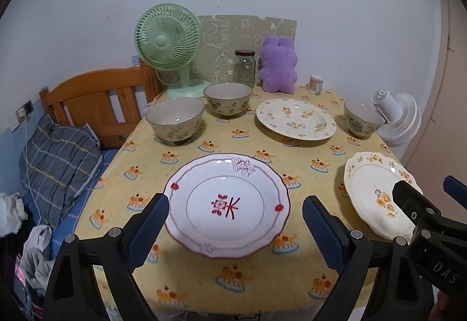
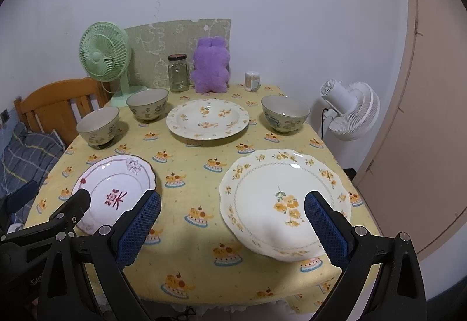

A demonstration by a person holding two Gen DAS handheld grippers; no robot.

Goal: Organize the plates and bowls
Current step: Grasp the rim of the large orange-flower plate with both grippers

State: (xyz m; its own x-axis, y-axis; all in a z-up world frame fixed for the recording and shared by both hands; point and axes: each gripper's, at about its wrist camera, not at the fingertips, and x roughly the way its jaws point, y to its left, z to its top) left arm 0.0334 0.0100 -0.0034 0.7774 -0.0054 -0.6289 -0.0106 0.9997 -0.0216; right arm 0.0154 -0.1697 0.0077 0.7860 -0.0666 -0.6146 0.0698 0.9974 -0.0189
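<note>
A white plate with red markings lies on the yellow tablecloth near the front edge. My left gripper hovers over it, open, with one finger on each side of it. A cream plate with yellow flowers lies at the front right. My right gripper stands open above its left part, holding nothing. A second flowered plate sits further back in the middle. Two bowls stand at the back left, and a third bowl at the back right.
Along the wall stand a green fan, a glass jar, a purple plush toy and a small swab box. A white fan stands right of the table. A wooden bed frame and a pillow lie to the left.
</note>
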